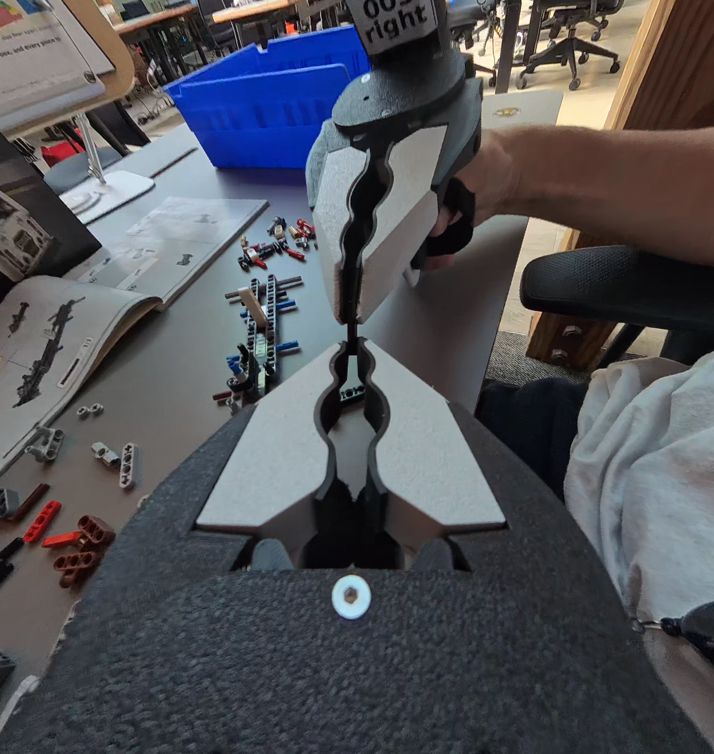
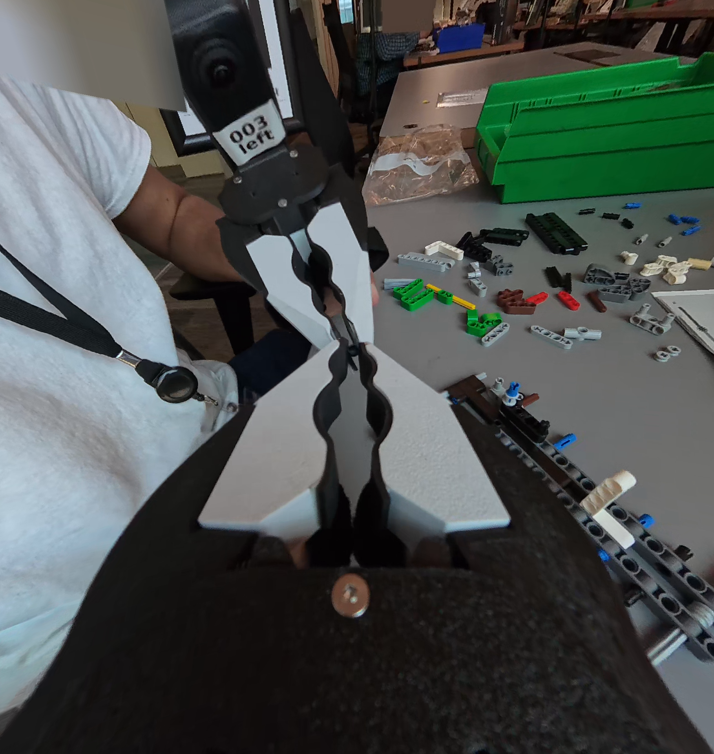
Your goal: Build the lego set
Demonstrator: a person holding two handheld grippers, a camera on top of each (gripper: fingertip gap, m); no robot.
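In the left wrist view, an open instruction booklet [image 1: 73, 326] is being seen at the left of the frame, lying flat on the dark tabletop [image 1: 163, 379]. Below it, in the lower left, loose red, brown and grey pieces [image 1: 78, 538] are being shown scattered. Just left of centre, the long partly built lego frame [image 1: 261, 338] is lying on the tabletop, with a tan piece across it and blue pins sticking out of its side. A blue bin [image 1: 265, 118] is standing behind it in the upper centre. At the centre of the frame, the left gripper [image 1: 352, 347] is being held above the tabletop edge, its jaws pinched on a small black lego piece [image 1: 352, 375]. The right gripper [image 1: 349, 320] is coming down from the upper centre, tip to tip with the left one, its jaws closed on the upper end of what appears to be the same black part. A bare forearm [image 1: 591, 191] is reaching in from the right.

In the right wrist view, a white shirt [image 2: 61, 367] is filling the left of the frame. At centre, the two grippers are again being shown meeting tip to tip. To the right, the lego frame [image 2: 616, 530] is running toward the lower right, and a green bin [image 2: 608, 130] is standing in the upper right.
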